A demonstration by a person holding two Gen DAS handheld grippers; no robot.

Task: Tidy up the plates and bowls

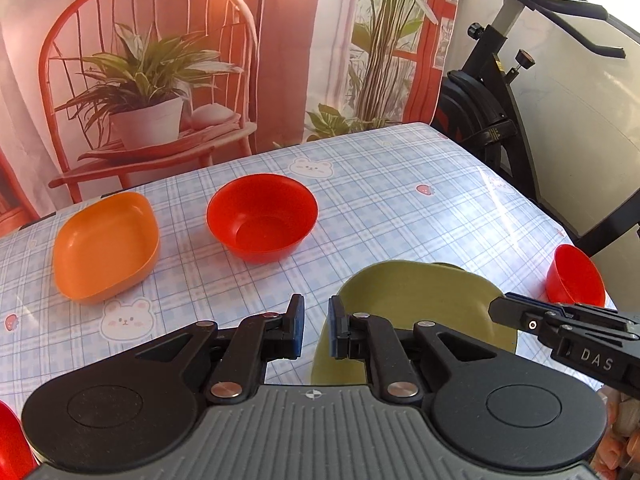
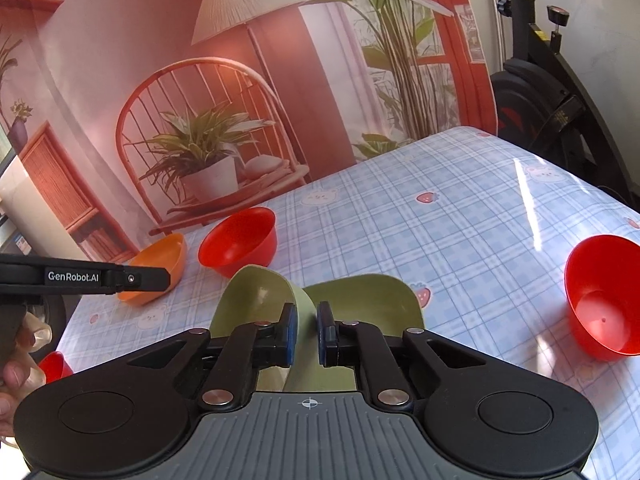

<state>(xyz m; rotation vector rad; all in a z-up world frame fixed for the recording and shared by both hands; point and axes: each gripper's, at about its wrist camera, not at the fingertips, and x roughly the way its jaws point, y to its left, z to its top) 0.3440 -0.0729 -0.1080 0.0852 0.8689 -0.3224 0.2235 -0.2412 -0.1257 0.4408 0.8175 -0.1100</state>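
Green plate (image 2: 256, 300) pinched at rim by right gripper (image 2: 307, 330), tilted over second green plate (image 2: 368, 300) | left gripper (image 1: 316, 328) empty, slightly parted | orange dish (image 1: 106, 246), red bowls (image 1: 262, 216) unsorted on table (image 1: 400, 200)

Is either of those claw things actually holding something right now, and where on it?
The right gripper pinches the rim of an olive-green plastic dish, tilting it. The left gripper is open, holding nothing.

My right claw (image 2: 307, 330) has the green plate's (image 2: 360, 296) rim between its fingers. Bare cloth (image 2: 460, 248) lies open ahead, up to the red bowl (image 2: 600, 300) on my right. The orange dish (image 1: 106, 246) and another red bowl (image 1: 262, 216) block the far left
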